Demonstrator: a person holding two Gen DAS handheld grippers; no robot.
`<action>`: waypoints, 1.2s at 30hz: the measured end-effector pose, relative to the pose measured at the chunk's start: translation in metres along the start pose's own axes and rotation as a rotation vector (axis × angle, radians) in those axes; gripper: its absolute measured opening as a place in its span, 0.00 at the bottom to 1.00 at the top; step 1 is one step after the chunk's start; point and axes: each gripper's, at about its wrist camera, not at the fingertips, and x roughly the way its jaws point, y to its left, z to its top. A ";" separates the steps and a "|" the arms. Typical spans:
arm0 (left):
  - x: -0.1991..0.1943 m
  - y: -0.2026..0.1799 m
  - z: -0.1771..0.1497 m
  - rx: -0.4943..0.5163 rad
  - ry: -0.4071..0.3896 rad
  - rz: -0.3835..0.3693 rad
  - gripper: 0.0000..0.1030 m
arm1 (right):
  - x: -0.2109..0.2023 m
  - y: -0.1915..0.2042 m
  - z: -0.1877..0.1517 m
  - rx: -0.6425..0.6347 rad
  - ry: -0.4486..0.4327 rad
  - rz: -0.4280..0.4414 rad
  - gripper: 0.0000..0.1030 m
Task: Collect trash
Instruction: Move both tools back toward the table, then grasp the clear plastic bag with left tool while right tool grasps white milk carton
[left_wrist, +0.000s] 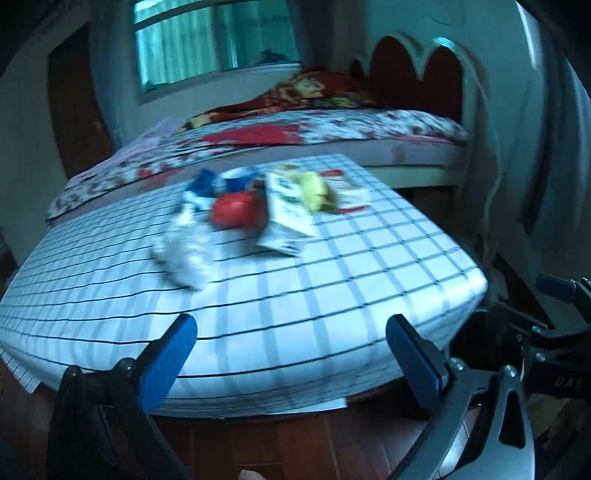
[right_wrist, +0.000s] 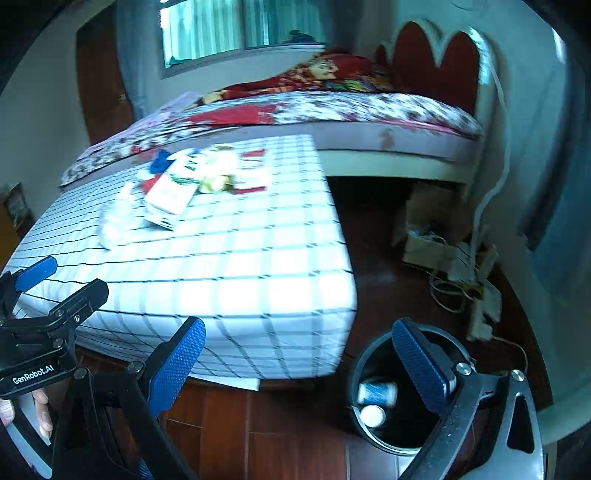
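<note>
Dim bluish daylight from the window (left_wrist: 218, 40); motion blur throughout, fisheye-bent dark edges.

Glossy wood floor (right_wrist: 229, 424), textured fingers (right_wrist: 177, 363)

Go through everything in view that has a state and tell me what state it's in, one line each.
Left hand-held gripper: open, empty.
Right hand-held gripper: open, empty.
Trash bin: on the floor, open-topped, two small containers inside.
White carton: lying on the checked table.
Red wrapper: crumpled on the table, blurred.
White plastic bag: crumpled on the table.
</note>
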 end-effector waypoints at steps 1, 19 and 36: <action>0.000 0.011 0.002 -0.012 -0.003 0.007 0.99 | 0.001 0.008 0.004 -0.007 -0.001 0.008 0.99; 0.059 0.128 0.028 -0.214 0.002 0.048 0.79 | 0.092 0.099 0.094 -0.050 0.020 0.131 0.99; 0.128 0.119 0.036 -0.199 0.108 0.001 0.70 | 0.177 0.121 0.106 -0.067 0.112 0.201 0.57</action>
